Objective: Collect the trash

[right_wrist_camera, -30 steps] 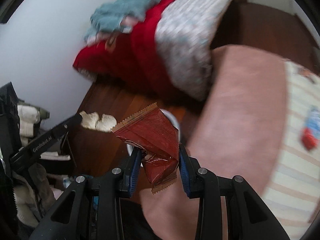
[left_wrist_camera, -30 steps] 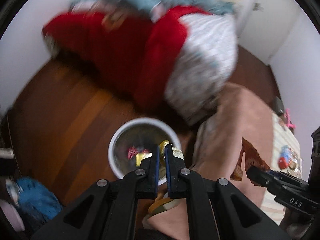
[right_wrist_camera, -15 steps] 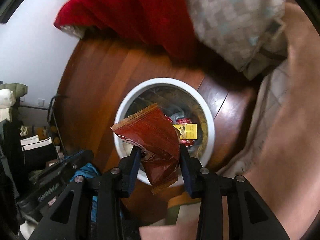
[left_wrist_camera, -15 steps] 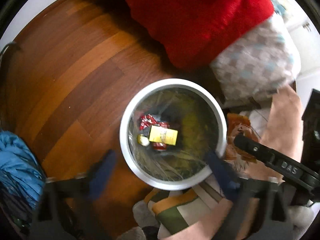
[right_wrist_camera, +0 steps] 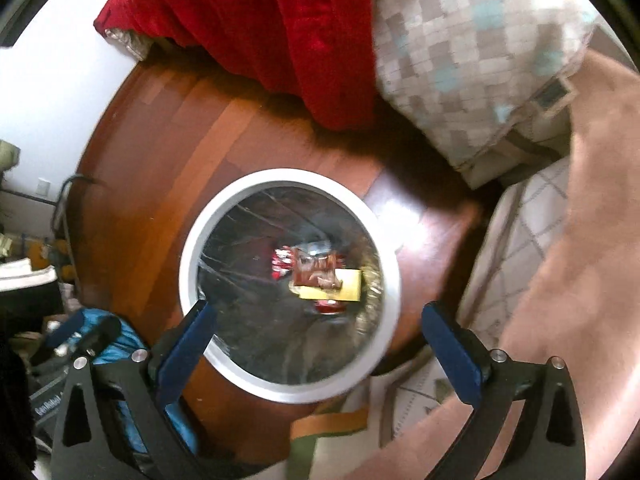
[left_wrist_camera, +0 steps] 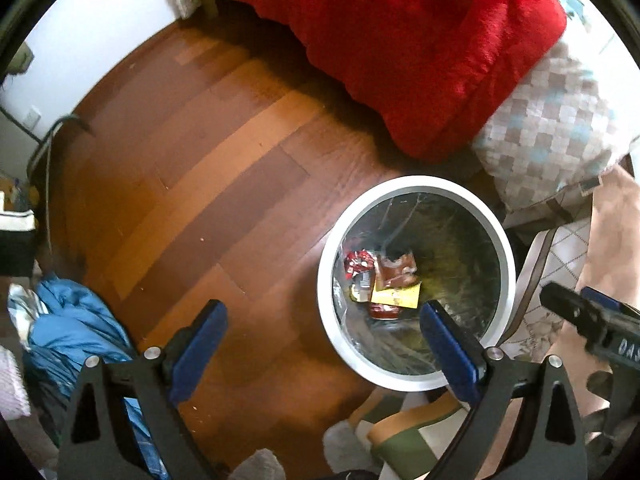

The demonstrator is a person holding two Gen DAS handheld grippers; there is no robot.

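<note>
Both the left gripper point(left_wrist_camera: 322, 326) and the right gripper point(right_wrist_camera: 318, 326) hang over the white bin point(right_wrist_camera: 188, 258), jaws opening wide and empty, the brown wrapper point(right_wrist_camera: 314, 274) lying far below them, so lowering carelessly could knock its rim.

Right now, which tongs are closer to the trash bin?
Right. The right tongs hang open straight over the bin; the left tongs are off to its side, over floor, one finger overlapping the rim.
</note>
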